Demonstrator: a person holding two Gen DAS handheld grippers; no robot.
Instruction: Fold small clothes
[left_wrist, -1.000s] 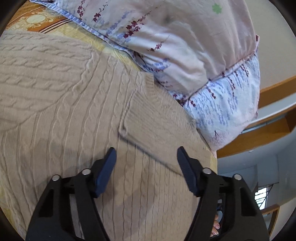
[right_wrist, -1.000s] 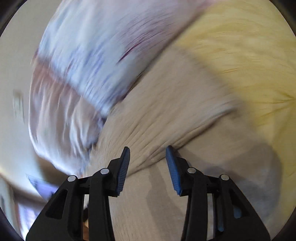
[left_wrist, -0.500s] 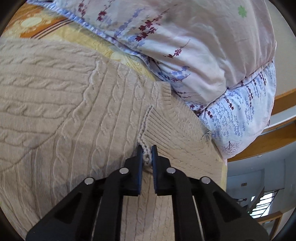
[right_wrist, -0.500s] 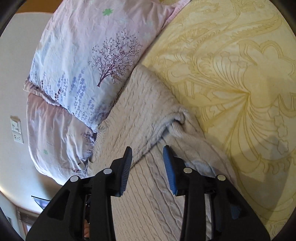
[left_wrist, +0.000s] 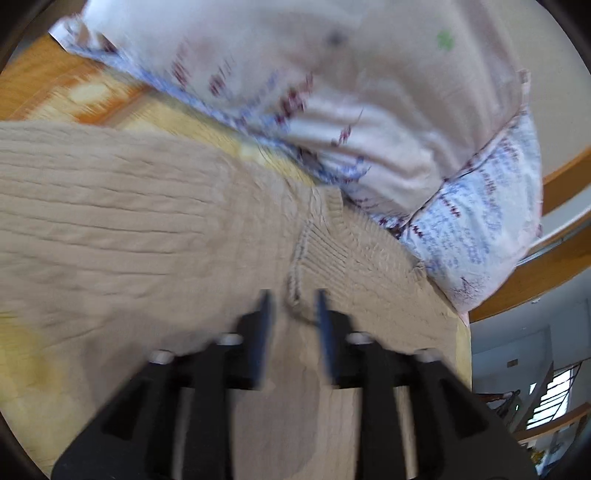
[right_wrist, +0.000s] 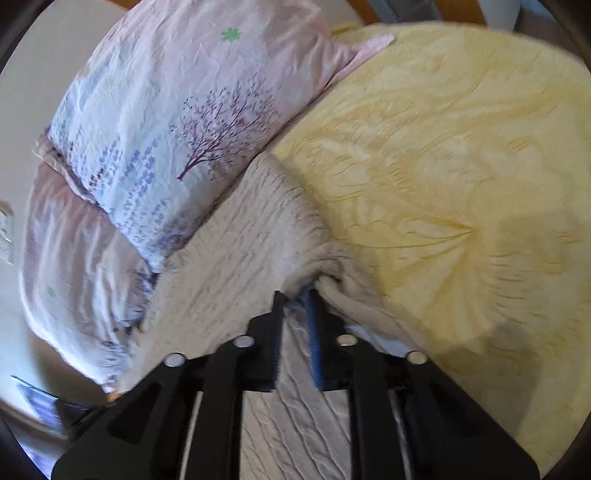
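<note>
The sweater (left_wrist: 155, 229) lies spread on the bed, a beige cable-knit with its body running off to the left in the left wrist view and its ribbed collar (left_wrist: 332, 243) at the far right end, close against the floral pillows (left_wrist: 388, 122). In that view the collar's edge comes down as a thin knitted ridge straight toward the left gripper (left_wrist: 291, 302), so the long line of that edge points almost along the jaws. The jaws are opening here; the ridge sits between them, but the blur does not let me say that either pad presses on it, and it looks free.

In the right wrist view the sweater (right_wrist: 236, 236) runs from near to far, its far end meeting a pillow (right_wrist: 177, 122) and its right edge lying on the yellow bedspread (right_wrist: 461, 177). A bunched fold of knit (right_wrist: 328, 273) sits at the tips of the right gripper (right_wrist: 295, 299), just ahead and slightly right. These jaws are closing with a narrow gap; knit lies at their tips, yet whether it is pinched I cannot tell.

Judging from this, the coming fold turns on the two grippers standing at opposite edges of the same far end: the left nearer the collar, the right nearer the gathered side edge. Both would draw the cloth toward the near side.
</note>
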